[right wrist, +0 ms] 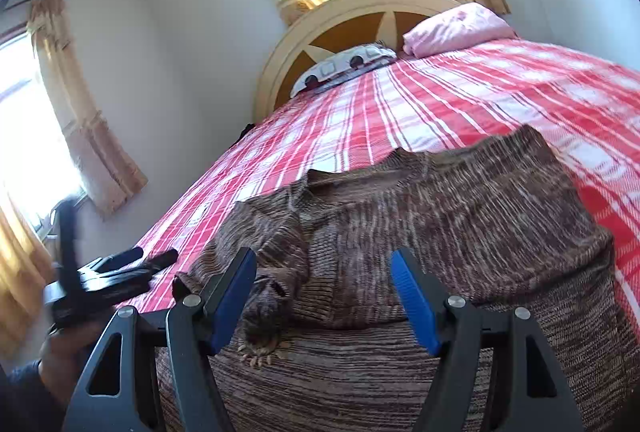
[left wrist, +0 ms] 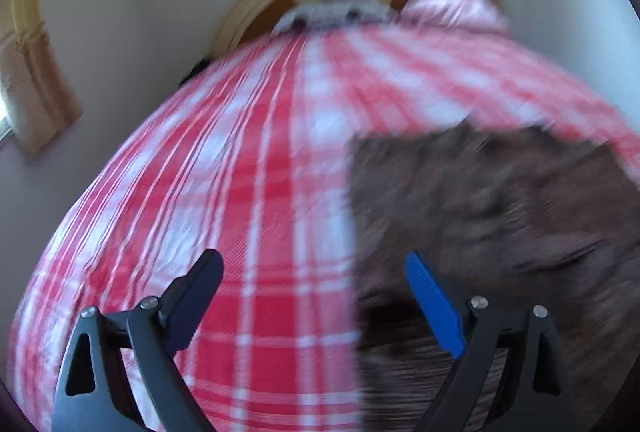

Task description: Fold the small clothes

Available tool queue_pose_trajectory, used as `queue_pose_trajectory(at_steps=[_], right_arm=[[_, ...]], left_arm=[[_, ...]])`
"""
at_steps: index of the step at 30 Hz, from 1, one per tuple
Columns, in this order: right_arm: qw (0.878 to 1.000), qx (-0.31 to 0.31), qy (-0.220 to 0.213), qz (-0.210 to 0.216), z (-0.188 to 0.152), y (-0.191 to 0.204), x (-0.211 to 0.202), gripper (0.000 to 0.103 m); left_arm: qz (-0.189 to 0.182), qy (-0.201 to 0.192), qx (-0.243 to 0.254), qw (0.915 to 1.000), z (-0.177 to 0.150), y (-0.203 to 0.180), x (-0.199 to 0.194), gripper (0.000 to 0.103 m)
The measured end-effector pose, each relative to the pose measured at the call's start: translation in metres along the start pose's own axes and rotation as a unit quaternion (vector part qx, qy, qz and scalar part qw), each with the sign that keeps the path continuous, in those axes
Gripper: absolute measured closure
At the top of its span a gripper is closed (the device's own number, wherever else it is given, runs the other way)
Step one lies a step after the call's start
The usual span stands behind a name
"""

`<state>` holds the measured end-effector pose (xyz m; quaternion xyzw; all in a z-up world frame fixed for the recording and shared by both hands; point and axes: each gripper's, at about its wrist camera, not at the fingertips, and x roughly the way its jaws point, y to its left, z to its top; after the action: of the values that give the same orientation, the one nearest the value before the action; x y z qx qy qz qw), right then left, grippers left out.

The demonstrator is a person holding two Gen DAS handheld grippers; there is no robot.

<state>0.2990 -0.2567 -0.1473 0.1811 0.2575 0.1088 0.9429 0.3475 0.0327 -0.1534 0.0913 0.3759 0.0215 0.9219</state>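
Observation:
A brown knitted garment [right wrist: 460, 216] lies partly folded on the red and white checked bedspread [right wrist: 460, 99]. A crumpled sleeve [right wrist: 276, 248] lies on its left part. My right gripper [right wrist: 324, 292] is open and empty, just above the garment's near part. My left gripper [left wrist: 314, 296] is open and empty, over the garment's left edge [left wrist: 480, 232]; that view is blurred. The left gripper also shows in the right wrist view [right wrist: 156, 256], left of the garment, with its fingers apart.
A pink pillow [right wrist: 456, 27] and a white patterned pillow [right wrist: 344, 65] lie at the round wooden headboard [right wrist: 360, 1]. A wall and curtained windows [right wrist: 92, 135] run along the bed's left side. Checked bedspread stretches beyond the garment.

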Motion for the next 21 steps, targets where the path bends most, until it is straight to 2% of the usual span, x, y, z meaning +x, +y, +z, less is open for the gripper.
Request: queue_pose_trajectory(at_steps=[1, 4, 6, 8, 11, 13, 14, 15, 16, 18, 21], right_arm=[[1.0, -0.015, 0.02, -0.006, 0.001, 0.006, 0.004, 0.033], [0.991, -0.084, 0.096, -0.03, 0.004, 0.04, 0.024, 0.033], [0.979, -0.14, 0.141, -0.037, 0.004, 0.066, 0.041, 0.033], [0.962, -0.199, 0.178, -0.055, 0.0, 0.09, 0.064, 0.033], [0.938, -0.264, 0.2, -0.103, -0.009, 0.108, 0.102, 0.033], [0.925, -0.281, 0.221, -0.13, -0.014, 0.106, 0.124, 0.044], [0.923, -0.282, 0.226, -0.131, -0.013, 0.104, 0.131, 0.058], [0.926, -0.277, 0.218, -0.133, -0.009, 0.103, 0.13, 0.074], [0.929, -0.271, 0.212, -0.137, -0.003, 0.101, 0.127, 0.084], [0.945, -0.238, 0.184, -0.126, 0.019, 0.093, 0.116, 0.088], [0.958, -0.192, 0.159, -0.141, 0.048, 0.073, 0.107, 0.088]], left_arm=[[0.004, 0.019, -0.01, 0.9998, -0.003, 0.006, 0.01, 0.009], [-0.041, 0.038, -0.034, 0.9979, -0.013, 0.017, 0.02, 0.006], [-0.031, 0.033, -0.028, 0.9986, -0.015, 0.013, 0.016, 0.003], [-0.029, 0.027, -0.016, 0.9991, -0.017, 0.008, 0.014, 0.003], [-0.038, 0.028, -0.029, 0.9985, -0.019, 0.012, 0.015, 0.001], [-0.053, 0.035, -0.045, 0.997, -0.02, 0.017, 0.023, 0.0], [-0.061, 0.04, -0.054, 0.9959, -0.019, 0.021, 0.028, 0.0], [-0.068, 0.043, -0.059, 0.995, -0.02, 0.023, 0.03, 0.0], [-0.075, 0.045, -0.064, 0.9941, -0.019, 0.024, 0.032, 0.0], [-0.08, 0.046, -0.068, 0.9934, -0.019, 0.025, 0.033, 0.0], [-0.083, 0.048, -0.068, 0.9931, -0.02, 0.024, 0.033, 0.0]])
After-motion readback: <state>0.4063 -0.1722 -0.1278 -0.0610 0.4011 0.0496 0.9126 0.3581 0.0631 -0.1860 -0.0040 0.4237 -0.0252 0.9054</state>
